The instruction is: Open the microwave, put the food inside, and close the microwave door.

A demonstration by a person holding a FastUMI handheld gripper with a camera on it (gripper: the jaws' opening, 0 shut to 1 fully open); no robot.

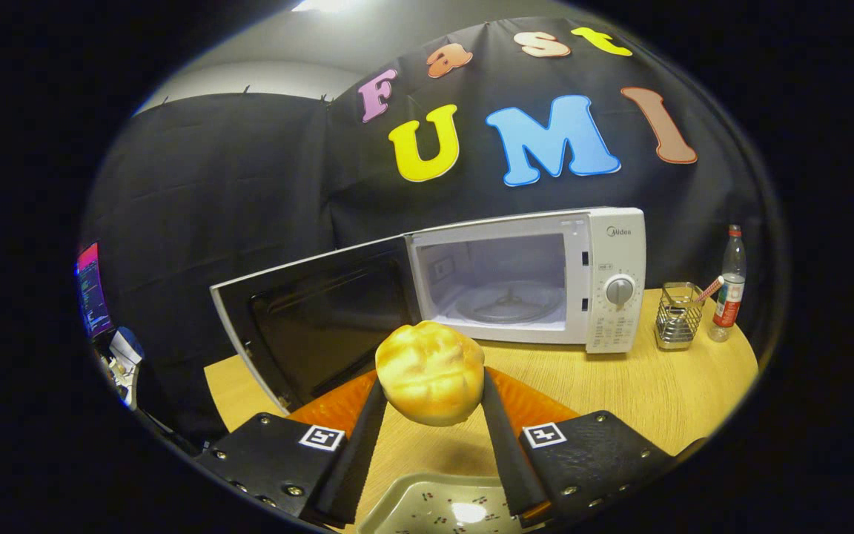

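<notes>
A golden bread bun (431, 372) hangs above the wooden table (642, 386), and my gripper (431, 391) is shut on it, one finger pressing each side. Beyond the bun stands a white microwave (616, 252) with its door (316, 319) swung wide open to the left. Its lit cavity shows a glass turntable (505, 302) with nothing on it. The bun is in front of the cavity's lower left corner, still outside it.
A pale patterned tray (434, 508) lies on the table below the fingers. A wire mesh holder (677, 315) and a plastic bottle (729, 285) stand right of the microwave. A screen (91, 289) glows at the far left.
</notes>
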